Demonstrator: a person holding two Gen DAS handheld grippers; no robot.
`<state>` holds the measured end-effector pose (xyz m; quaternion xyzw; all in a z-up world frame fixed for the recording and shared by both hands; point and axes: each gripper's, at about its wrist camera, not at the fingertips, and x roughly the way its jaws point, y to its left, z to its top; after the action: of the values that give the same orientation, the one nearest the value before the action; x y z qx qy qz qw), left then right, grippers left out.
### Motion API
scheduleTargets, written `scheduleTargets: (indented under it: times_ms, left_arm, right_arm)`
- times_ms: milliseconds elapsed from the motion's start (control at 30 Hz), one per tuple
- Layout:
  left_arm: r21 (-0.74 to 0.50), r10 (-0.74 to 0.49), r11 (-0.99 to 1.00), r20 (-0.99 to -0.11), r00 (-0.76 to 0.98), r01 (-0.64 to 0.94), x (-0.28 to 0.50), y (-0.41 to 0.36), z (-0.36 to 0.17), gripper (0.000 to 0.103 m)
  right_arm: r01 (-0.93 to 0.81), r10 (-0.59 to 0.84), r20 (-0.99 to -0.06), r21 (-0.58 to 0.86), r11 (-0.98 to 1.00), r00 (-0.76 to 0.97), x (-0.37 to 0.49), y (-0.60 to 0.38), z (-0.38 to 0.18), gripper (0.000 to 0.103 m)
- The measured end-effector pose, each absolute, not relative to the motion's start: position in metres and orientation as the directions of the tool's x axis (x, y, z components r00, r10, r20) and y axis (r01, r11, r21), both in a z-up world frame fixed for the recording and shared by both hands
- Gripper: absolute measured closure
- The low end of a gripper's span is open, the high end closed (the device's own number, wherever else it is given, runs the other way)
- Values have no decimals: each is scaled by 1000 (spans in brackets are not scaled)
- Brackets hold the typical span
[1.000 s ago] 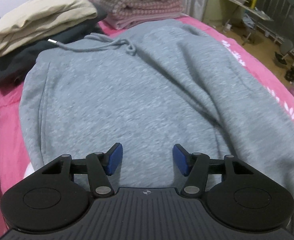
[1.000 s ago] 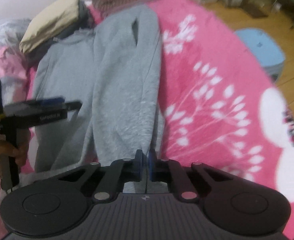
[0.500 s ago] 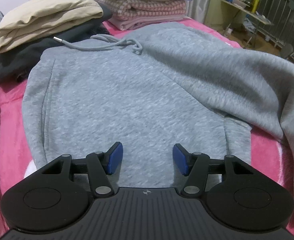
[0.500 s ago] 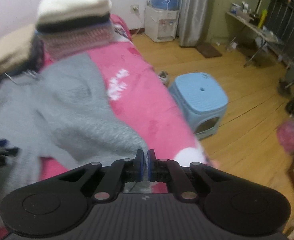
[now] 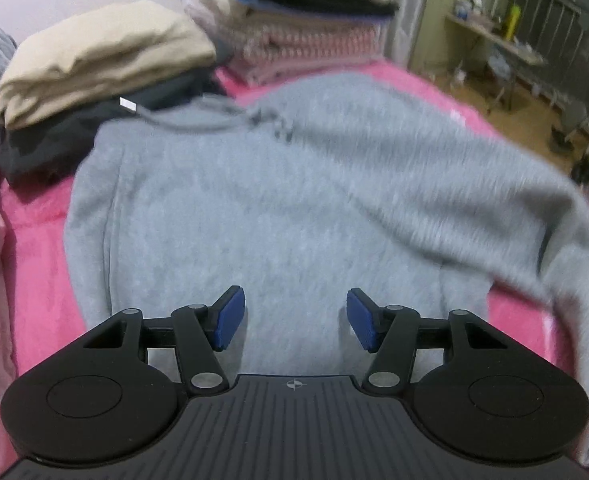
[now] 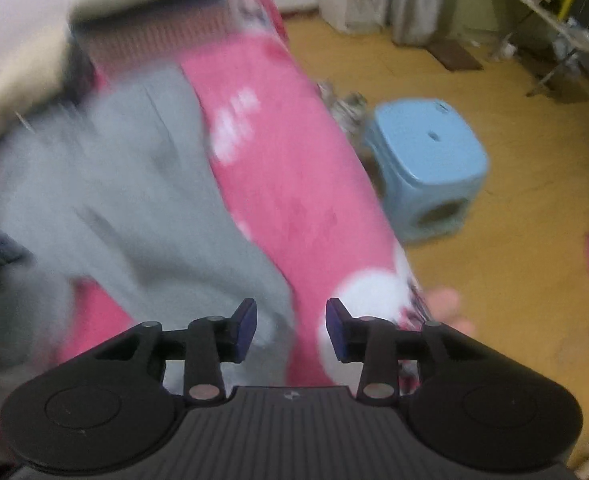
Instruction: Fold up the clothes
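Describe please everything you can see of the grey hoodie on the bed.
The grey hoodie is soft, fleecy-looking fabric, lying spread on the pink blanket. Its neck end, with a drawstring tipped in pale metal, points toward the stacks of folded clothes and touches the dark one. One sleeve is stretched diagonally toward the bed's edge. The left gripper hovers open above its lower part. The right gripper is opening, with the sleeve's end just at its jaws, not pinched.

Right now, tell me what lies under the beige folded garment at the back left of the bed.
Under the beige garment lies a dark folded garment, resting on the pink bedcover. Anything between or beneath them is covered.
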<state>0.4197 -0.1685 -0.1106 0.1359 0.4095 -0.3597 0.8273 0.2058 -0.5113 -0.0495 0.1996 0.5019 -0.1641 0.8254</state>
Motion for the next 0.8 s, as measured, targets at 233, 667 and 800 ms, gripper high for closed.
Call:
scheduleTargets:
  times_ms: [233,667,800]
  left_arm:
    - [-77,-507,704,-751,423,706,434,-226,-113,46]
    - [-12,-446,694,-792,416,720,436,-256,-148,44]
    - [23,-429,688,-793,432,725,437,-260,-144,44]
  right_arm:
    - [394,117,-796,414,820,594,331,-546,-81,58]
    - [302,180,-823,388,871,539,429,-539,-146,98]
    - [264,38,-781,255,930,623,427,-527,-104,99]
